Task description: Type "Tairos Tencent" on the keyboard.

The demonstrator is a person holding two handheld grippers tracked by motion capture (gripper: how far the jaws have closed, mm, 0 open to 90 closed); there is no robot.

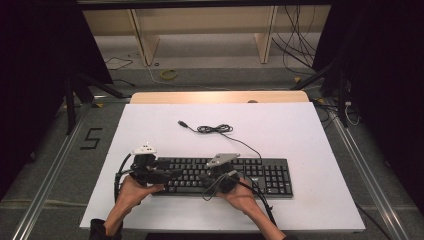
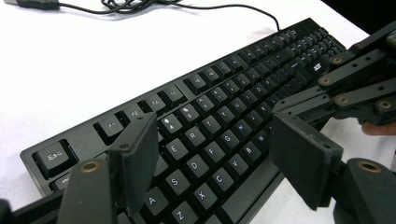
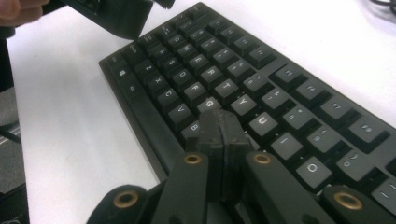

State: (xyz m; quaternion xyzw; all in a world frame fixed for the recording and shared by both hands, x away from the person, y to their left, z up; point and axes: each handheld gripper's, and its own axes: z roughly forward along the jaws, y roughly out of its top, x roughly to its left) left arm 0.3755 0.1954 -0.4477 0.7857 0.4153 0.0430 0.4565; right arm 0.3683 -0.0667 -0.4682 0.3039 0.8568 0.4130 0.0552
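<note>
From above, we see the black keyboard [image 1: 220,176] lying near the front edge of the white worktop [image 1: 300,130], its cable [image 1: 215,129] coiled behind it, unplugged. In the left gripper view, the left gripper [image 2: 215,154] has its fingers wide over the letter keys. In the right gripper view, the right gripper [image 3: 219,135] has its fingers pressed together, empty, tips over the middle keys. We judge it a key-pressing job; how far along, we cannot tell.

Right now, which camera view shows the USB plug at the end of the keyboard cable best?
The high view: the USB plug lies whole on the white table, beside the coiled cable. The left gripper view catches the plug cut by its top edge. The right gripper view looks at the keyboard keys instead.
</note>
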